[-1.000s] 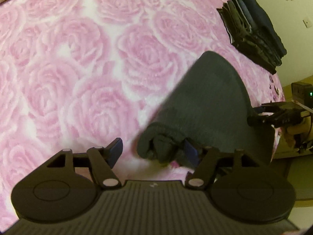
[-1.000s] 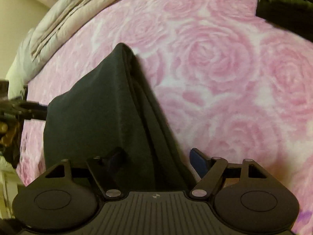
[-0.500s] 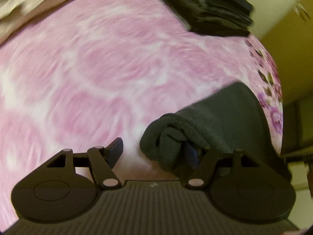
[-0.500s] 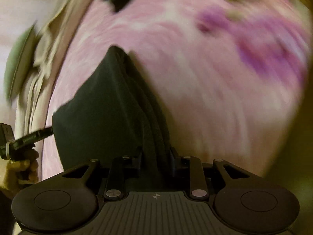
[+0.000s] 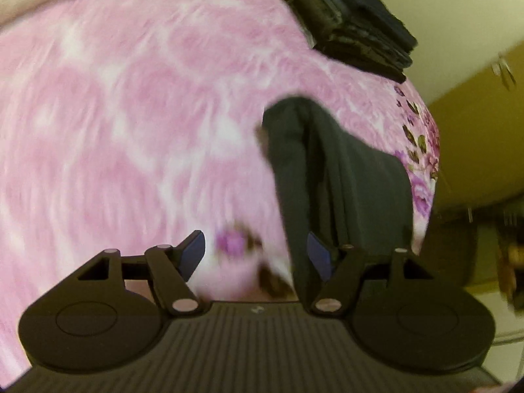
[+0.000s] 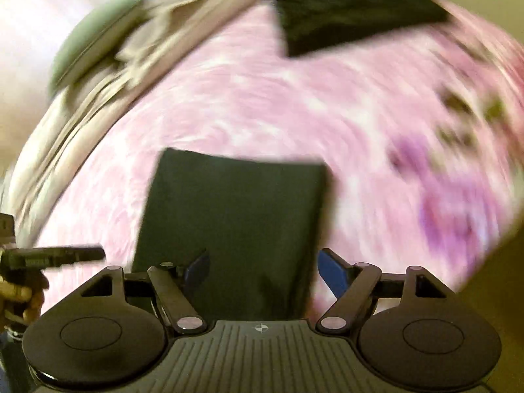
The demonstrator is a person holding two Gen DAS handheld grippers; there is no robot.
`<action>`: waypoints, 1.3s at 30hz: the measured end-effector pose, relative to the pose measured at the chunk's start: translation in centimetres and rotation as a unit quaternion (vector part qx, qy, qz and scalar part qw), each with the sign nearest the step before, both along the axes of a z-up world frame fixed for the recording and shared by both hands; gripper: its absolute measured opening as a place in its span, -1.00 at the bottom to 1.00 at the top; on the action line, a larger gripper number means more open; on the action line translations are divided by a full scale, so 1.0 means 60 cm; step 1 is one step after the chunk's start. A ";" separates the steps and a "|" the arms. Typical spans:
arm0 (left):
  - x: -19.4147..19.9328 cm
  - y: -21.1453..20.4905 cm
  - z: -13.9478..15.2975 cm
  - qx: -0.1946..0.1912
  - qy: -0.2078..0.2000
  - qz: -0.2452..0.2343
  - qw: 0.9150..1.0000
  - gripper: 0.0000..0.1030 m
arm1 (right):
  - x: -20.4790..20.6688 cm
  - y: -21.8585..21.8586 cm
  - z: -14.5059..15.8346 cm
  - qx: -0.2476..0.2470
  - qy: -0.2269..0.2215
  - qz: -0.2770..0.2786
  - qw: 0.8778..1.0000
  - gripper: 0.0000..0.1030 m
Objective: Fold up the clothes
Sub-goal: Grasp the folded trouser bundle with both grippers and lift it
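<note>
Left wrist: pink rose bedspread (image 5: 131,114) w/ dark garment (image 5: 344,170), folded stack (image 5: 353,23) by wall; both tools wide

No legible text, label, brand name or number is present in either view. The only mark is a small round crosshair emblem moulded into the ribbed housing of the right gripper (image 6: 263,267), at 6 o'clock in its view; a similar emblem on the left gripper (image 5: 255,252) housing is blurred and unreadable.
</note>
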State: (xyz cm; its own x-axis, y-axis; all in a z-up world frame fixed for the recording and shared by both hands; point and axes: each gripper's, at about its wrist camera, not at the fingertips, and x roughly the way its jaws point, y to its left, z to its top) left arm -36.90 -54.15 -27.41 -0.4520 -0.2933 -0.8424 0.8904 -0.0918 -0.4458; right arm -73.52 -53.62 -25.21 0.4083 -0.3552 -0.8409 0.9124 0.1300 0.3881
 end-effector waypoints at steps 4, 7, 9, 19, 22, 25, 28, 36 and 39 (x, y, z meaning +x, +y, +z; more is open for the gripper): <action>-0.017 0.099 -0.013 0.037 0.008 0.054 0.998 0.26 | 0.044 -0.104 -0.016 -0.004 0.015 0.184 0.983 0.73; -0.039 0.164 -0.015 0.057 0.030 0.127 0.990 0.26 | 0.075 -0.172 -0.048 -0.003 0.035 0.306 0.951 0.75; -0.067 0.204 -0.015 0.067 0.044 0.178 0.981 0.27 | 0.093 -0.206 -0.078 0.000 0.040 0.363 0.931 0.75; -0.190 0.302 -0.074 0.071 0.138 0.363 0.919 0.32 | 0.169 -0.281 -0.165 0.051 -0.026 0.496 0.867 0.75; -0.197 0.309 -0.099 0.063 0.162 0.414 0.894 0.33 | 0.184 -0.292 -0.180 0.065 -0.041 0.511 0.856 0.75; -0.202 0.312 -0.116 0.056 0.176 0.439 0.879 0.33 | 0.192 -0.301 -0.186 0.080 -0.053 0.511 0.854 0.75; -0.204 0.307 -0.129 0.048 0.183 0.452 0.872 0.31 | 0.199 -0.309 -0.198 0.102 -0.066 0.502 0.856 0.74; -0.166 0.245 -0.108 0.035 0.138 0.369 0.918 -0.05 | 0.125 -0.337 -0.176 0.111 -0.100 0.421 0.895 -0.10; -0.118 0.169 -0.089 0.014 0.104 0.300 0.948 -0.13 | 0.026 -0.336 -0.167 0.099 -0.096 0.331 0.933 -0.10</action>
State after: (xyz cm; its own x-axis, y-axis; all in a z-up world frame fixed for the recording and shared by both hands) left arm -44.01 -44.04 -32.77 -0.3673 -0.5298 -0.7644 0.6714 0.4178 -0.6121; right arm -71.95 -73.81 -35.21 0.6332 0.1841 -0.7518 0.5681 0.5491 0.6130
